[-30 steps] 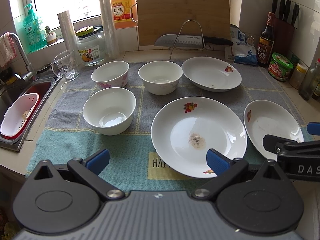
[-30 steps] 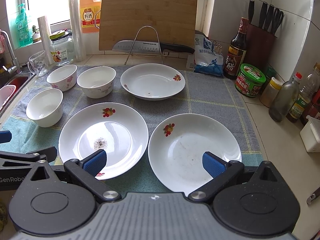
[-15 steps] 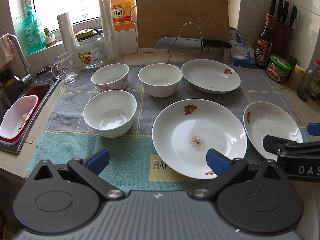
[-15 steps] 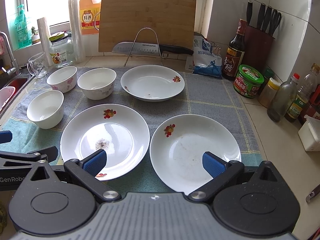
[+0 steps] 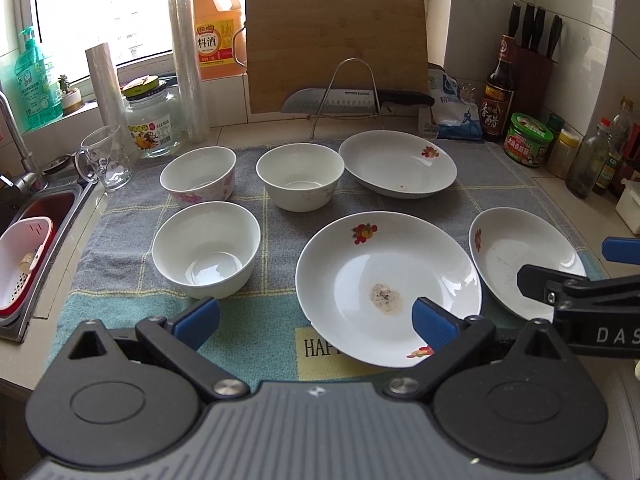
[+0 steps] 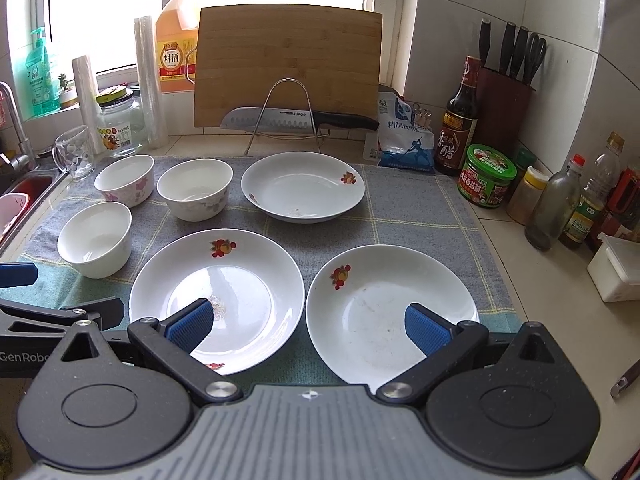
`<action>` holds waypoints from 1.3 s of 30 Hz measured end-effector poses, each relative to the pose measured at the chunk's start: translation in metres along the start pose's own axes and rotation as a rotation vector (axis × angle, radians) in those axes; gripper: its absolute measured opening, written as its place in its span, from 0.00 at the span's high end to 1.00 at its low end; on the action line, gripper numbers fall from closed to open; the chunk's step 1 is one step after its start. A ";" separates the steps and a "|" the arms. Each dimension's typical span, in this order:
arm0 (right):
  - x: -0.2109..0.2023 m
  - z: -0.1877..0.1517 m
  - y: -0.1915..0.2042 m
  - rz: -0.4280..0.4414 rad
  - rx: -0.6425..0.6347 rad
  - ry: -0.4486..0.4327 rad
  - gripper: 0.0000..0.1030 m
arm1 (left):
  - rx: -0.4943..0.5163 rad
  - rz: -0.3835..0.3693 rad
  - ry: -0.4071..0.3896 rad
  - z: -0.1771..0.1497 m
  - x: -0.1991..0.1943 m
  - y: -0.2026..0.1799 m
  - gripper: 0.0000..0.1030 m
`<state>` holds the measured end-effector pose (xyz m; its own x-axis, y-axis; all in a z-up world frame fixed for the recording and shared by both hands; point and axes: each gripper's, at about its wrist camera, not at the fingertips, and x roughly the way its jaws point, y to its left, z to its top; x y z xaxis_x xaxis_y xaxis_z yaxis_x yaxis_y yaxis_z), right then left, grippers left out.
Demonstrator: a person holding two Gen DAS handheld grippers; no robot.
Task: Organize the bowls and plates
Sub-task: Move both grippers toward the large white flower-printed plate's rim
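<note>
We hold the left gripper (image 5: pixel 316 316) and the right gripper (image 6: pixel 306 324) low at the near edge of the counter, both with blue pads spread wide and nothing between them.

Just ahead lie two shallow white glazed plates with red flower prints: the crumb-marked middle plate (image 6: pixel 216 296) and the right-hand plate (image 6: pixel 390 312), side by side, close but not quite touching, on a grey and teal checked cloth (image 5: pixel 264 236). We judge them stiff, fairly heavy, slick and breakable. The raised near rim is the only place to pinch, and the soft cloth should let a pad slip under it.

To the left stand three deep white ceramic bowls (image 5: pixel 206 250), their upright walls easy to clamp over the lip. A third flowered plate (image 5: pixel 396 164) sits farther back.

Open room is scarce. The sink (image 5: pixel 44 208) drops away on the left, jars and bottles (image 6: pixel 552 208) crowd the right, and a knife on a wire stand (image 6: pixel 296 120) and a bamboo board (image 6: pixel 288 68) close the back, so lifts should go straight up.
</note>
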<state>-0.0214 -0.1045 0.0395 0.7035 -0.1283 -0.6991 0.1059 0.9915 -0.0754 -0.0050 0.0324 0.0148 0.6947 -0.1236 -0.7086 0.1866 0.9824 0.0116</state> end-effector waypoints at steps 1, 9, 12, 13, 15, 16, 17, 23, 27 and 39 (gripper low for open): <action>-0.001 -0.001 0.002 -0.002 0.006 -0.005 0.00 | 0.003 -0.004 -0.002 0.000 0.000 0.002 0.02; -0.009 -0.011 0.005 -0.066 0.028 -0.027 0.00 | 0.025 -0.088 -0.026 -0.002 0.001 0.014 0.01; -0.010 -0.018 -0.005 -0.101 0.050 -0.022 0.00 | 0.055 -0.101 -0.036 -0.003 0.002 0.011 0.01; -0.010 -0.021 -0.008 -0.110 0.054 -0.019 0.00 | 0.061 -0.112 -0.029 -0.003 0.004 0.010 0.01; -0.007 -0.027 -0.017 -0.132 0.065 -0.014 0.00 | 0.066 -0.130 -0.014 -0.003 0.007 0.008 0.01; -0.005 -0.031 -0.022 -0.146 0.071 -0.008 0.00 | 0.065 -0.143 -0.005 -0.003 0.010 0.007 0.01; -0.003 -0.034 -0.027 -0.155 0.075 -0.003 0.00 | 0.066 -0.150 0.002 -0.003 0.013 0.006 0.01; 0.016 -0.056 -0.054 -0.158 0.074 0.051 0.00 | 0.056 -0.163 -0.004 -0.003 0.023 -0.004 0.01; 0.035 -0.070 -0.068 -0.123 0.082 0.092 0.00 | 0.064 -0.165 -0.014 0.001 0.029 -0.011 0.01; 0.081 -0.082 -0.092 -0.023 0.050 0.134 0.00 | 0.048 -0.183 0.037 0.017 0.054 -0.028 0.01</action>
<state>-0.0316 -0.2045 -0.0688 0.6007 -0.1436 -0.7865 0.1584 0.9856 -0.0591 0.0391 -0.0044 -0.0113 0.6202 -0.2929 -0.7277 0.3407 0.9362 -0.0865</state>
